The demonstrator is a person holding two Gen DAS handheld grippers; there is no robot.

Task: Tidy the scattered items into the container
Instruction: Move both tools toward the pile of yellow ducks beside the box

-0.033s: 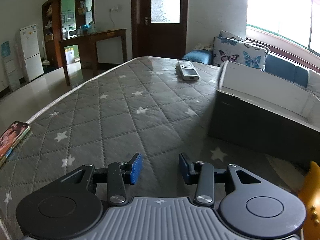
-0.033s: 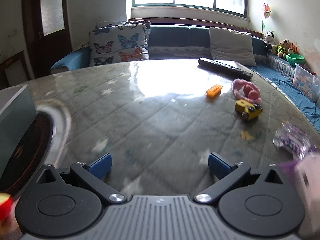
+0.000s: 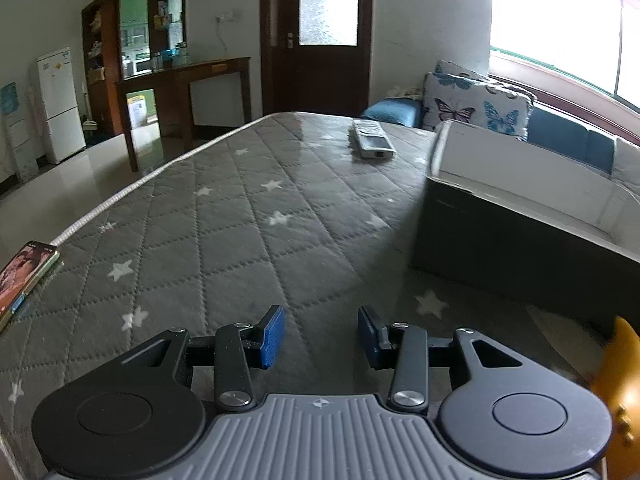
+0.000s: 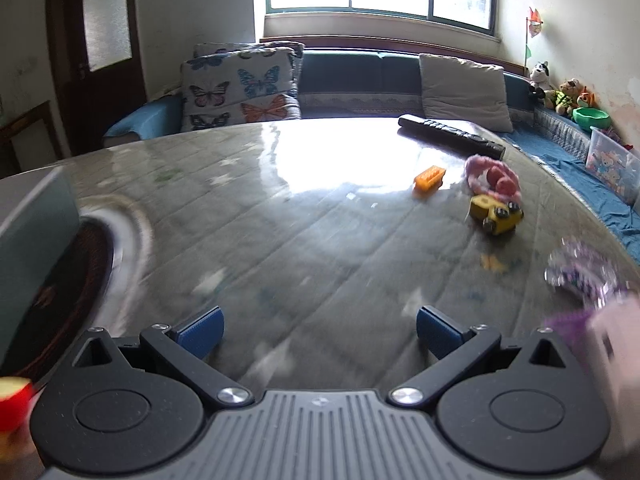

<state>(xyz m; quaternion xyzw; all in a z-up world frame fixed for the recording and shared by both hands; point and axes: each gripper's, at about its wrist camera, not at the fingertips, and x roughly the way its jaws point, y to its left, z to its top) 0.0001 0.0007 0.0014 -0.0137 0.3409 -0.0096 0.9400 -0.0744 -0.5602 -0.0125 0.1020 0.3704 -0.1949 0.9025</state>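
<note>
The left gripper [image 3: 321, 334] hangs over the quilted grey table cover [image 3: 240, 216] with its blue pads parted by a modest gap and nothing between them. At about two o'clock from it sits the container [image 3: 500, 236], a dark-walled box with a pale lining; the only part of its inside that shows is bare lining, and the floor is hidden behind the near wall. A grey remote [image 3: 372, 144] lies at twelve o'clock, beyond the box's far corner, and a phone [image 3: 20, 276] rests at the table edge at nine o'clock.

The right gripper [image 4: 319, 330] is spread wide and empty. The scattered items lie from one to three o'clock of it: an orange block [image 4: 430, 178], a pink ring toy [image 4: 494, 176] touching a yellow toy truck [image 4: 496, 214], and a blurred purple bundle [image 4: 580, 274]. A black remote [image 4: 452, 136] lies farther back. The box's corner [image 4: 36, 236] shows at nine o'clock.
</note>
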